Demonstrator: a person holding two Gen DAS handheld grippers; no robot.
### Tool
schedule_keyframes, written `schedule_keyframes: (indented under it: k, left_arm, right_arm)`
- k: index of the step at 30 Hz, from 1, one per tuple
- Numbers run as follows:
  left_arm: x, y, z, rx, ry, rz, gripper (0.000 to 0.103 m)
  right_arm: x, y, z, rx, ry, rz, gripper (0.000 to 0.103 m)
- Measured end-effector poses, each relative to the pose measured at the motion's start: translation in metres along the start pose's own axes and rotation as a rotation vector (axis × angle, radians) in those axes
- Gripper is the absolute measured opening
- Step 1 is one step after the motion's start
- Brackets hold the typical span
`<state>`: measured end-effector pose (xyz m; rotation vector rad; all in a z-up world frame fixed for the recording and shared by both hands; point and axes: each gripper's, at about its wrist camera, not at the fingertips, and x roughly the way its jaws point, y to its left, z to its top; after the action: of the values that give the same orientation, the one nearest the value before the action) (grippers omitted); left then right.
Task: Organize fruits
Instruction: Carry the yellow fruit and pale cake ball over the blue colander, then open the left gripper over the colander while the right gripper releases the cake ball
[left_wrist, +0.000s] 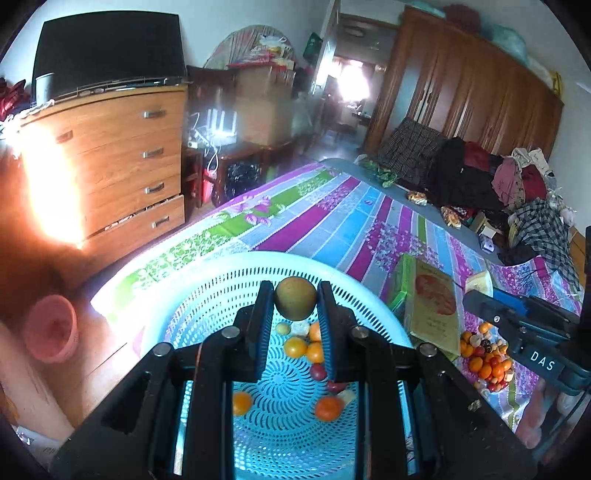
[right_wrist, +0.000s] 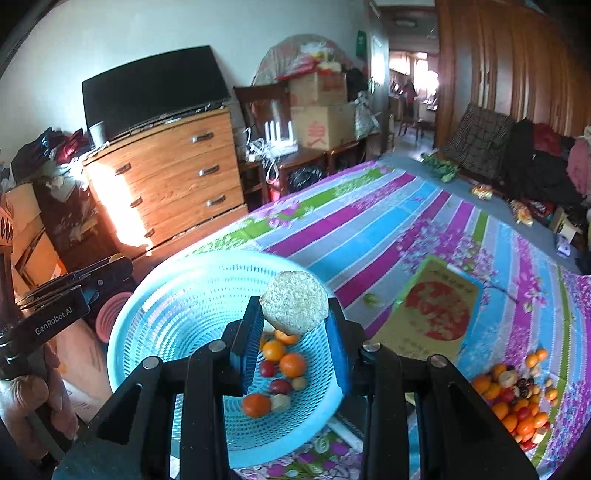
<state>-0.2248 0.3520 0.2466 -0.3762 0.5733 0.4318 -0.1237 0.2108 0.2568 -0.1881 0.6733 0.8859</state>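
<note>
Above blue basket (left_wrist: 207, 291): left gripper (left_wrist: 295, 295) clamps brown fruit (left_wrist: 295, 298), right gripper (right_wrist: 293, 306) clamps pale netted fruit (right_wrist: 294, 301). Several fruits binned; pile (right_wrist: 513, 398) remains.

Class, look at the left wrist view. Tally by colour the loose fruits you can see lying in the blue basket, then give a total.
Orange fruits: 5
Red fruits: 2
Pale fruits: 3
Total: 10 visible; the fingers may hide others.
</note>
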Motion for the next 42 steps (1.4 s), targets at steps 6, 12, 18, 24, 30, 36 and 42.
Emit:
schedule_keyframes:
  k: [6, 12, 18, 24, 30, 36, 42]
  left_arm:
    - [0.01, 0.013, -0.005, -0.019, 0.055, 0.003, 0.024]
    - [0.019, 0.025, -0.009, -0.036, 0.107, 0.007, 0.024]
    - [0.027, 0.032, -0.014, -0.035, 0.149, 0.006, 0.024]
    - [0.032, 0.036, -0.017, -0.033, 0.177, 0.001, 0.024]
    - [0.034, 0.037, -0.017, -0.036, 0.187, -0.001, 0.024]
    - [0.038, 0.038, -0.018, -0.044, 0.195, -0.008, 0.057]
    - [0.042, 0.037, -0.019, -0.048, 0.204, -0.003, 0.09]
  right_arm:
    - [0.025, 0.005, -0.005, 0.021, 0.086, 0.039, 0.036]
    - [0.045, 0.012, -0.011, 0.015, 0.152, 0.047, 0.036]
    - [0.06, 0.016, -0.017, 0.014, 0.191, 0.056, 0.037]
    - [0.065, 0.017, -0.019, 0.013, 0.203, 0.063, 0.037]
    - [0.069, 0.02, -0.02, 0.01, 0.214, 0.069, 0.037]
    - [0.071, 0.02, -0.02, 0.013, 0.215, 0.071, 0.037]
    - [0.071, 0.018, -0.022, 0.02, 0.211, 0.074, 0.046]
